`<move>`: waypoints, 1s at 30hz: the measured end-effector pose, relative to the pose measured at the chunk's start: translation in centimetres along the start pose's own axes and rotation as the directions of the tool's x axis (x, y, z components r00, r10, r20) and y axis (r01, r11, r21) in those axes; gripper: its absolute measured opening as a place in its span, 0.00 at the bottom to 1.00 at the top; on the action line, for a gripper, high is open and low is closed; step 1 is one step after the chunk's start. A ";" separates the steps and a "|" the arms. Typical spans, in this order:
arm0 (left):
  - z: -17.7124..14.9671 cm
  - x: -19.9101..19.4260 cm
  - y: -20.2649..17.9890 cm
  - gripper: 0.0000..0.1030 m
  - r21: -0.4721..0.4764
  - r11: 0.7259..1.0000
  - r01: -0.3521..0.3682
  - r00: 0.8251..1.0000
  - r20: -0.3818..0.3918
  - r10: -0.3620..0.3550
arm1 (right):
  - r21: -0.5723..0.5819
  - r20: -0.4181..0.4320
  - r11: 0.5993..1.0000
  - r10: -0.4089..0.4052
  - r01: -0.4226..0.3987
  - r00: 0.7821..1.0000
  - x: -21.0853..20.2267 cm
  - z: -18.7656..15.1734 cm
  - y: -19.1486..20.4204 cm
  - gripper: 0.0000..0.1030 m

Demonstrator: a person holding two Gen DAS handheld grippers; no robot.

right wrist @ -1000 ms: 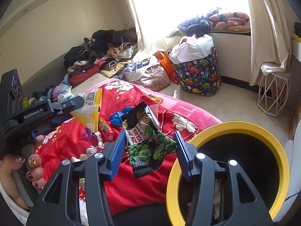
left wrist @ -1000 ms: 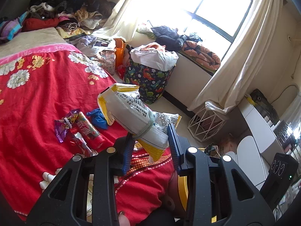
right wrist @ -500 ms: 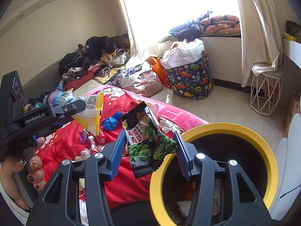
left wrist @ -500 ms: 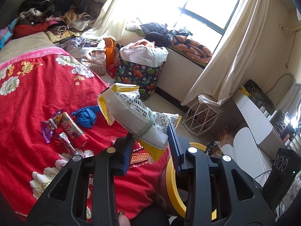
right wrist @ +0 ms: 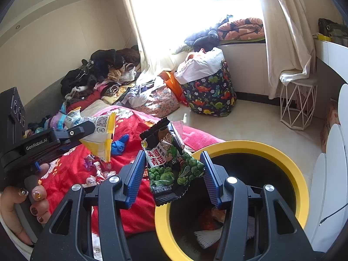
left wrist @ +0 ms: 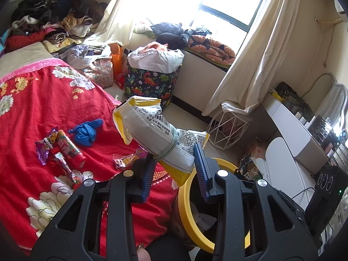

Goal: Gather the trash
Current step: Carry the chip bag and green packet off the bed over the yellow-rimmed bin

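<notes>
My left gripper (left wrist: 175, 175) is shut on a white and yellow snack bag (left wrist: 152, 134) tied with a band, held above the bed edge beside the yellow-rimmed bin (left wrist: 184, 204). My right gripper (right wrist: 174, 174) is shut on a black and green pea packet (right wrist: 171, 165), held over the near rim of the bin (right wrist: 282, 158), which has trash inside. The left gripper and its bag (right wrist: 100, 134) show at the left of the right wrist view. A blue glove (left wrist: 86, 131), a red tube (left wrist: 69, 148) and small wrappers (left wrist: 126, 161) lie on the red bedspread (left wrist: 32, 113).
A dinosaur-print laundry bag (left wrist: 152, 82) stands by the window. A white wire stool (left wrist: 228, 128) stands under the curtain. A white desk (left wrist: 289, 130) is at the right. Clothes (left wrist: 54, 15) are piled at the head of the bed.
Both grippers have moved right, toward the bin, with their packets still held. The bin has come further into both views and its inside now shows.
</notes>
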State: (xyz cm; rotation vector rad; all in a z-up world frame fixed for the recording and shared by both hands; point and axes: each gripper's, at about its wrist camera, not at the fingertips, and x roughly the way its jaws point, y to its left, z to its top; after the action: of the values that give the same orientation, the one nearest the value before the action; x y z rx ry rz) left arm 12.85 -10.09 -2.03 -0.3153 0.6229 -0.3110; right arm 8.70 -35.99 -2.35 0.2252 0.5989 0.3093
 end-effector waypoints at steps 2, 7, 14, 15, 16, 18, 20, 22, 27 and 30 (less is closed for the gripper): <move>-0.1 0.1 -0.3 0.27 0.008 1.000 0.002 1.000 -0.004 -0.002 | 0.008 0.004 1.000 -0.007 0.007 1.000 -0.1 0.0 -0.1 0.48; -0.4 0.4 -1.1 0.27 0.021 1.000 0.009 1.000 -0.015 -0.009 | 0.032 0.012 0.999 -0.026 0.025 1.000 -0.6 -0.4 -1.2 0.48; -1.0 0.9 -2.3 0.27 0.050 0.998 0.026 0.999 -0.034 -0.025 | 0.058 0.024 0.997 -0.061 0.059 0.998 -1.2 -0.6 -2.5 0.48; -1.1 0.9 -2.5 0.27 0.054 0.998 0.029 0.999 -0.036 -0.027 | 0.062 0.024 0.996 -0.065 0.063 0.998 -1.2 -0.7 -2.7 0.48; -1.2 1.0 -2.7 0.27 0.060 0.998 0.034 0.999 -0.040 -0.031 | 0.066 0.026 0.996 -0.070 0.068 0.997 -1.3 -0.8 -2.8 0.48; -1.4 1.1 -3.1 0.27 0.068 0.997 0.039 0.998 -0.043 -0.036 | 0.072 0.027 0.994 -0.079 0.077 0.996 -1.5 -1.0 -3.0 0.48; -1.5 1.2 -3.5 0.27 0.079 0.996 0.045 0.998 -0.048 -0.041 | 0.081 0.029 0.993 -0.089 0.086 0.996 -1.6 -1.2 -3.3 0.48; -1.7 1.3 -3.8 0.27 0.088 0.995 0.049 0.998 -0.053 -0.045 | 0.087 0.029 0.992 -0.097 0.094 0.995 -1.7 -1.3 -3.6 0.48; -2.0 1.7 -4.4 0.27 0.103 0.993 0.061 0.996 -0.066 -0.054 | 0.100 0.029 0.988 -0.121 0.118 0.992 -1.8 -1.6 -4.3 0.48; -2.3 1.9 -4.8 0.27 0.113 0.991 0.069 0.995 -0.077 -0.060 | 0.101 0.032 0.986 -0.137 0.133 0.990 -2.0 -1.7 -4.6 0.48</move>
State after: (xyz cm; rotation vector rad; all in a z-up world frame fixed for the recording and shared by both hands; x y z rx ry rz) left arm 12.04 -15.59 -2.98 -0.2134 0.6650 -0.4207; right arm 7.15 -40.74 -4.01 0.2835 0.5887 0.1438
